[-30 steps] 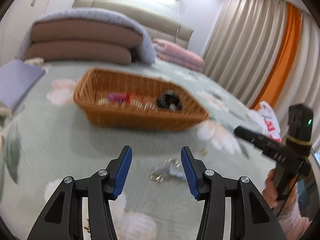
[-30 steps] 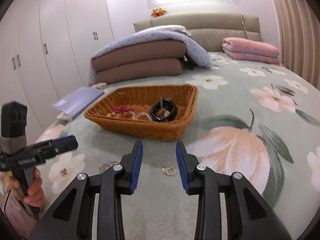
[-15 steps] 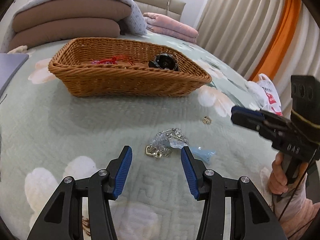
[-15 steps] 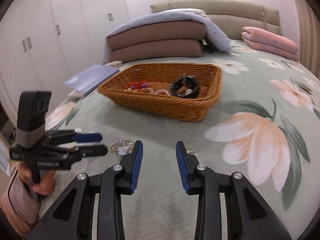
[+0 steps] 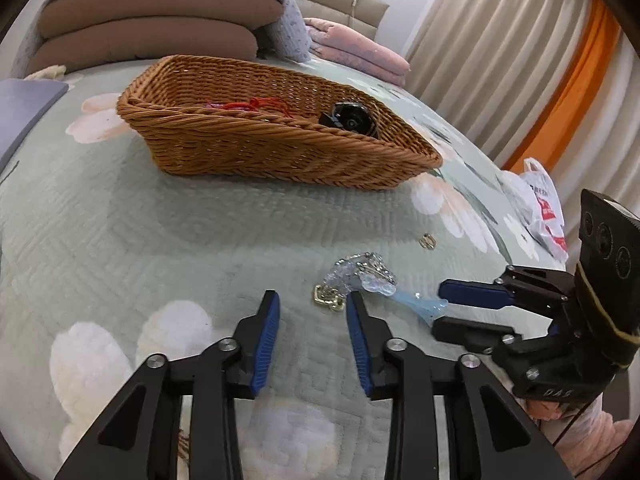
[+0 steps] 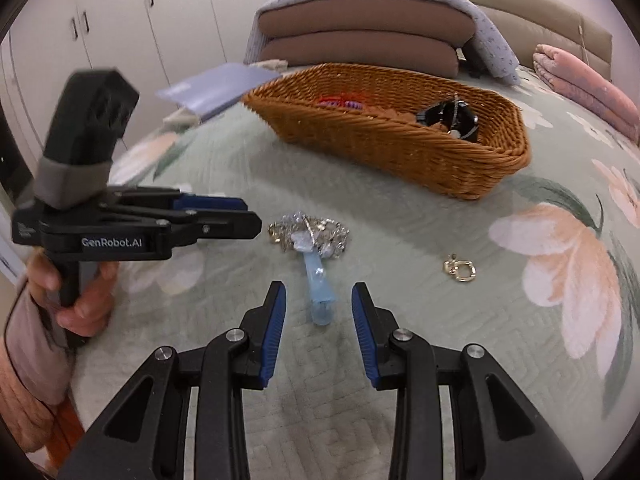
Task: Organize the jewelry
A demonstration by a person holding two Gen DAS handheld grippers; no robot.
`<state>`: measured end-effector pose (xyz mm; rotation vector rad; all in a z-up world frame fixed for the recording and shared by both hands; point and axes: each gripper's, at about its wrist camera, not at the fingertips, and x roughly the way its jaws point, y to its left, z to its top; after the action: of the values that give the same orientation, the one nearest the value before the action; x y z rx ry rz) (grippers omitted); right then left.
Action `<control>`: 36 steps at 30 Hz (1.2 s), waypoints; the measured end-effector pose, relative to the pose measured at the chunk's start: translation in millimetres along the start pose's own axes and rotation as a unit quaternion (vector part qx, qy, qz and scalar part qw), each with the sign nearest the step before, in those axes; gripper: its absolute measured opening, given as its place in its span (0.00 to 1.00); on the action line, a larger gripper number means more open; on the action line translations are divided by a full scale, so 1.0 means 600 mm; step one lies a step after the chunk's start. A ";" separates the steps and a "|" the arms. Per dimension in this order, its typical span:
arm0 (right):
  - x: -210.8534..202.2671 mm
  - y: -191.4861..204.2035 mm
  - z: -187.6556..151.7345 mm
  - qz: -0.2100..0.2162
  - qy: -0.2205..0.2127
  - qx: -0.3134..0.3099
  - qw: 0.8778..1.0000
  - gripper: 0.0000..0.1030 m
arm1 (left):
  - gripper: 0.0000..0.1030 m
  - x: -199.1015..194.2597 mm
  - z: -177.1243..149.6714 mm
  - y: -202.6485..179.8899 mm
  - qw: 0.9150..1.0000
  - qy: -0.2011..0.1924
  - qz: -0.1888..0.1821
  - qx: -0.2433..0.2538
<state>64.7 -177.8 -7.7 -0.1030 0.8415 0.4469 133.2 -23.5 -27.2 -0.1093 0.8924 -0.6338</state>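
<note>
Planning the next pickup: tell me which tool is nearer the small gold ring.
Right. The right tool sits just short of the ring, which lies ahead to its right. The left tool, its jaws just closing on nothing, is farther, beyond the chain pile.

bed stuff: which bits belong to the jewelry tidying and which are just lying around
Part of the job:
wicker basket
silver chain pile
blue hair clip
gold ring clasp
red cord and black piece in the basket

Just lying about:
folded quilts
pink blanket
plastic bag
</note>
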 end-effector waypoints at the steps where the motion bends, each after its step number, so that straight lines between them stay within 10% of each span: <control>1: 0.002 0.003 -0.001 0.000 0.002 -0.004 1.000 0.36 | 0.31 0.001 0.000 -0.004 1.000 0.002 -0.001 0.005; 9: 0.017 0.002 -0.003 -0.017 0.011 -0.004 1.000 0.16 | 0.30 0.019 -0.002 -0.040 0.998 0.022 0.029 0.055; 20: 0.011 -0.030 -0.001 -0.007 0.012 0.038 0.999 0.16 | 0.10 0.030 0.003 -0.061 0.993 0.025 0.058 0.095; 36: -0.007 -0.063 -0.001 -0.004 0.015 0.057 0.998 0.16 | 0.11 -0.008 -0.035 -0.047 0.988 0.040 0.090 0.119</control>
<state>77.7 -213.6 -8.3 -0.0079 0.8937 0.3902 101.7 -40.2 -27.6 0.2103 0.8864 -0.5748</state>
